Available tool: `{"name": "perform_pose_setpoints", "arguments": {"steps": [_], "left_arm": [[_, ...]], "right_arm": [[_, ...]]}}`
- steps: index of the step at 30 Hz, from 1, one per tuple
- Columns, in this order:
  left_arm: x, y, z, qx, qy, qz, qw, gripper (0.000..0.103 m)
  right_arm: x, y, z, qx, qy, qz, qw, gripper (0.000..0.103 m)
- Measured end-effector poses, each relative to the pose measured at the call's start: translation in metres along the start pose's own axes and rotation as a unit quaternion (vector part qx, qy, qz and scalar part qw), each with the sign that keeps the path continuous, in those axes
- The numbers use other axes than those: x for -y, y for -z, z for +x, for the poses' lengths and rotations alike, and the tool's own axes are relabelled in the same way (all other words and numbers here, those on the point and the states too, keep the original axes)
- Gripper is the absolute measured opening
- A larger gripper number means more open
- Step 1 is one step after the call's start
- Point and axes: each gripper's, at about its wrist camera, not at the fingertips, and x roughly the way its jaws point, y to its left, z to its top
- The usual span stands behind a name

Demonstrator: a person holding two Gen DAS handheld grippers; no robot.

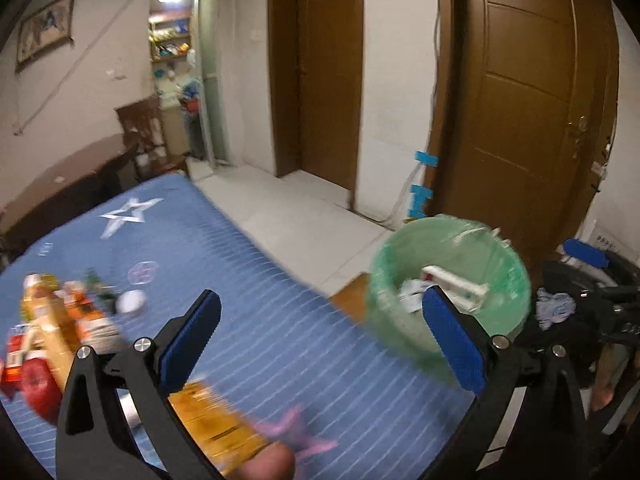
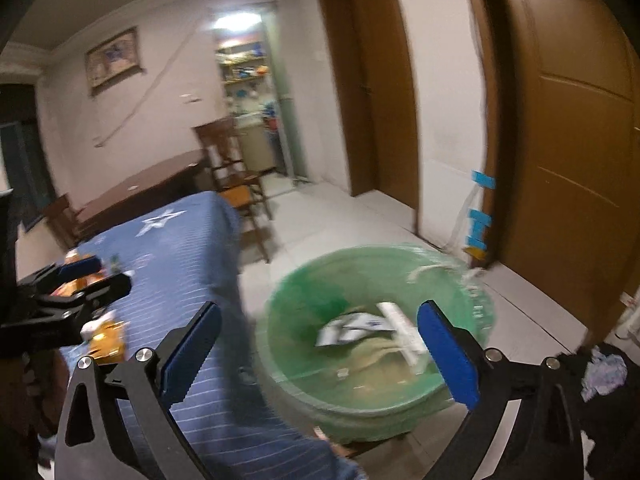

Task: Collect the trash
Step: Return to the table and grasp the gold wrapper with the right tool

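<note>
A bin with a green liner (image 2: 288, 320) stands on the floor beside the table, also in the left wrist view as the bin (image 1: 384, 280). White cartons (image 2: 360, 326) lie inside it. My right gripper (image 2: 320, 308) is above the bin, open and empty. My left gripper (image 1: 320, 296) hovers open over the table's blue striped cloth (image 1: 260, 280), nothing between its fingers. A blurred pile of trash (image 1: 52, 320), red, orange and white packets, lies at the cloth's left. An orange packet (image 1: 212, 420) lies under the left finger. The left gripper (image 2: 96, 276) also shows in the right wrist view.
Two brown doors (image 1: 532, 100) line the wall behind the bin. A wooden chair (image 2: 236, 168) and a dark wooden table (image 2: 140, 188) stand beyond the blue cloth. A dark heap with a pale rag (image 2: 604, 372) lies right of the bin. Tiled floor (image 1: 300, 216) runs between.
</note>
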Motion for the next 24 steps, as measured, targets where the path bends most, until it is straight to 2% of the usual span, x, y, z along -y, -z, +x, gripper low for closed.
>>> {"name": "perform_pose_setpoints", "arguments": {"steps": [9, 14, 19, 23, 24], "left_arm": [[-0.083, 0.058, -0.048, -0.018, -0.083, -0.004, 0.9964, 0.097], [-0.129, 0.081, -0.072, -0.033, -0.109, -0.015, 0.9934, 0.097], [-0.152, 0.099, -0.07, -0.06, -0.09, -0.006, 0.9941, 0.097], [-0.16, 0.111, -0.06, -0.086, -0.081, 0.008, 0.993, 0.097], [-0.16, 0.112, -0.058, -0.088, -0.075, 0.012, 0.9932, 0.097]], "right_arm": [[-0.108, 0.032, -0.024, 0.005, -0.094, -0.082, 0.992, 0.098], [-0.157, 0.045, -0.023, -0.01, -0.128, -0.112, 0.985, 0.098], [-0.193, 0.051, -0.008, -0.037, -0.158, -0.141, 0.977, 0.098], [-0.216, 0.047, 0.031, -0.093, -0.197, -0.152, 0.964, 0.096], [-0.225, 0.045, 0.043, -0.112, -0.199, -0.154, 0.961, 0.091]]}}
